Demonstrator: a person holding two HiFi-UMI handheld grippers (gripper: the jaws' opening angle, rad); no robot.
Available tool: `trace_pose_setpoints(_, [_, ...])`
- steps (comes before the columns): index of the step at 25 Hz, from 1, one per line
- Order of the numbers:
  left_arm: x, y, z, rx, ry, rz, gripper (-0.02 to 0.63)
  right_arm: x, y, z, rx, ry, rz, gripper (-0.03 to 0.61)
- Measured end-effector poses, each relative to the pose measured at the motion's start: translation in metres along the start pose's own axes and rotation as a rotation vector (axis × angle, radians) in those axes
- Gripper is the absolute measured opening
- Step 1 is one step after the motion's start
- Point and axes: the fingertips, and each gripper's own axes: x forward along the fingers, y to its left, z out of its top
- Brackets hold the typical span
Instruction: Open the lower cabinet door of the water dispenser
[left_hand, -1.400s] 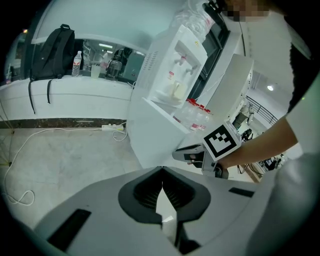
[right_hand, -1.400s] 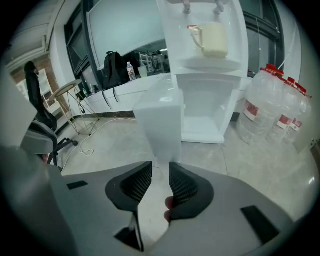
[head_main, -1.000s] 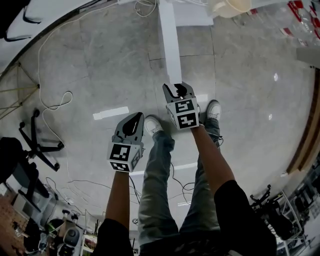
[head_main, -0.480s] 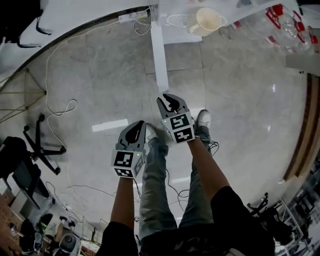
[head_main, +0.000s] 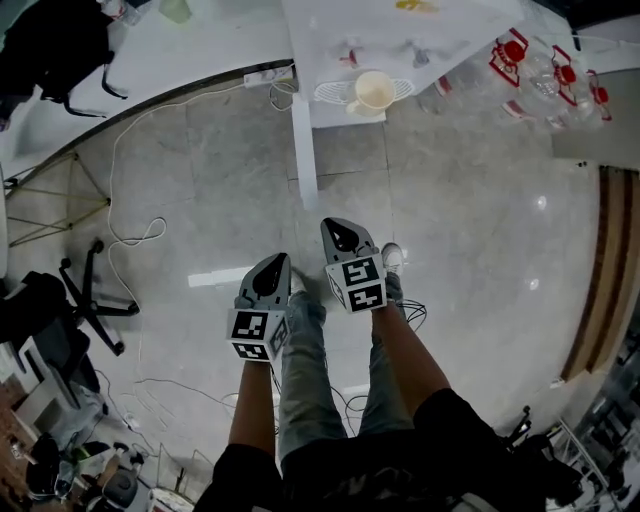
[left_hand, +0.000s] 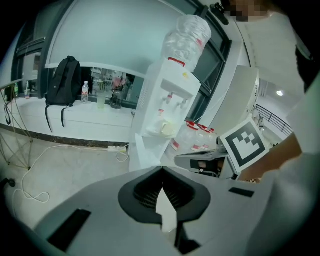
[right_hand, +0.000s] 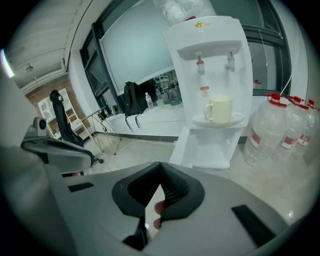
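Observation:
The white water dispenser (right_hand: 215, 65) stands ahead with a cream mug (right_hand: 218, 109) on its drip tray. Its lower cabinet door (right_hand: 183, 146) hangs open, swung out to the left, and the compartment behind it shows. From the head view the dispenser (head_main: 400, 40) is at the top and the open door (head_main: 303, 150) juts out over the floor. My left gripper (head_main: 272, 268) and right gripper (head_main: 337, 232) hang in the air above my legs, well short of the door. The left gripper (left_hand: 161, 170) is shut and empty. So is the right gripper (right_hand: 160, 165).
Several large water bottles (head_main: 545, 65) with red caps stand on the floor right of the dispenser. A power strip (head_main: 268, 75) and white cables (head_main: 130, 220) lie left of it. A black backpack (head_main: 50, 50) rests on the ledge. An office chair (head_main: 80, 300) is at the left.
Both grippers have lifted away from the floor and door. The right gripper's jaws have come together. The head view has tilted up, bringing the dispenser and mug into sight.

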Motion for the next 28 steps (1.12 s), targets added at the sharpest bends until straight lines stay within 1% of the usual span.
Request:
trace_pose_setpoints(3, [-0.008,-0.02,0.016,-0.006,-0.01,-0.001,0.011,-0.029,-0.007,0.022,0.008,-0.026,-0.007,0.014])
trace_pose_setpoints(6, [-0.014,-0.043,0.038,0.017,-0.016,-0.019,0.011,-0.059,-0.016,0.045,-0.001,-0.045,-0.011,0.014])
trace_pose_setpoints(9, [-0.019,-0.063,0.063,0.074,-0.018,-0.023,0.01,-0.087,-0.022,0.068,-0.011,-0.066,-0.016,0.014])
trace_pose_setpoints(11, [-0.023,-0.074,0.083,0.106,-0.046,-0.017,0.009,-0.104,-0.026,0.084,-0.014,-0.089,-0.016,0.014])
trace_pose_setpoints(13, [-0.027,-0.085,0.103,0.146,-0.071,-0.012,0.009,-0.12,-0.033,0.1,-0.002,-0.117,-0.027,0.014])
trace_pose_setpoints(15, [-0.031,-0.095,0.122,0.209,-0.086,-0.004,0.009,-0.136,-0.043,0.115,0.019,-0.152,-0.05,0.014])
trace_pose_setpoints(17, [-0.035,-0.104,0.138,0.242,-0.106,-0.007,0.009,-0.151,-0.054,0.13,0.034,-0.186,-0.065,0.014])
trace_pose_setpoints(19, [-0.04,-0.113,0.152,0.245,-0.129,-0.008,0.009,-0.166,-0.061,0.141,0.039,-0.211,-0.07,0.014])
trace_pose_setpoints(22, [-0.05,-0.122,0.172,0.212,-0.173,-0.003,0.009,-0.191,-0.068,0.158,0.04,-0.249,-0.076,0.014])
trace_pose_setpoints(25, [-0.063,-0.132,0.193,0.197,-0.209,0.023,0.009,-0.219,-0.074,0.177,0.034,-0.285,-0.077,0.014])
trace_pose_setpoints(28, [-0.082,-0.142,0.214,0.199,-0.237,0.04,0.011,-0.25,-0.077,0.197,0.018,-0.313,-0.086,0.014])
